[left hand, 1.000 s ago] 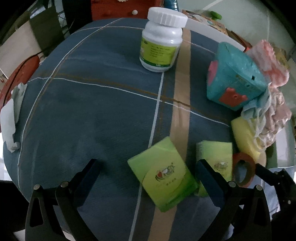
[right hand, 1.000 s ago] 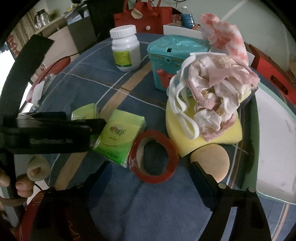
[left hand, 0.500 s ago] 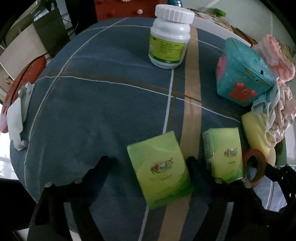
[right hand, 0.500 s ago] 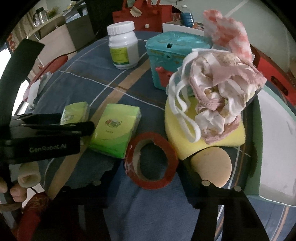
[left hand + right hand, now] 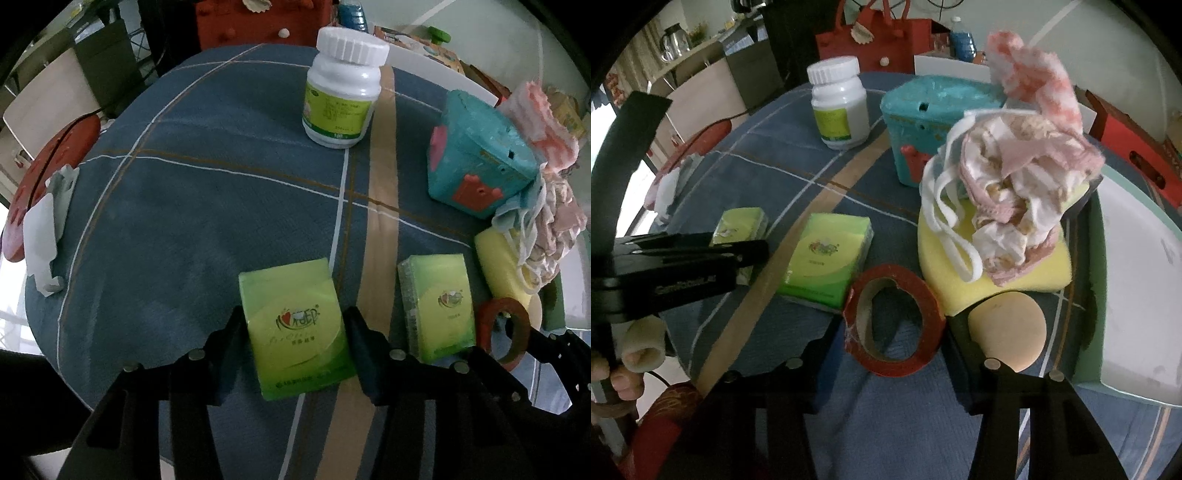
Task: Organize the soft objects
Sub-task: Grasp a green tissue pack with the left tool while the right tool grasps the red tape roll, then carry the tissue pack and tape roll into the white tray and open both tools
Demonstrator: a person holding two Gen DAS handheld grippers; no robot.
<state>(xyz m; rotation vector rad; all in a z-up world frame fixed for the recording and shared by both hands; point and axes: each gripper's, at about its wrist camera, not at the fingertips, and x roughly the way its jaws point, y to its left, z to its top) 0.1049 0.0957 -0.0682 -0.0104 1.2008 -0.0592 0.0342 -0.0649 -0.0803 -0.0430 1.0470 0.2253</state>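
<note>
Left gripper (image 5: 295, 332): jaws just closing, pads touching tissue pack (image 5: 295, 328). Right gripper (image 5: 890, 332): closing around tape roll (image 5: 894, 321). Squeeze gently, lift straight.

Left gripper (image 5: 295, 338), right gripper (image 5: 892, 334): jaws just closing

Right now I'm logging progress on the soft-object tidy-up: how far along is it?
Early. Masks already sit heaped on the yellow sponge. In hand: the left gripper has just been closing on a green tissue pack, the right gripper on the red tape roll. Left: the second tissue pack, still on the cloth.
</note>
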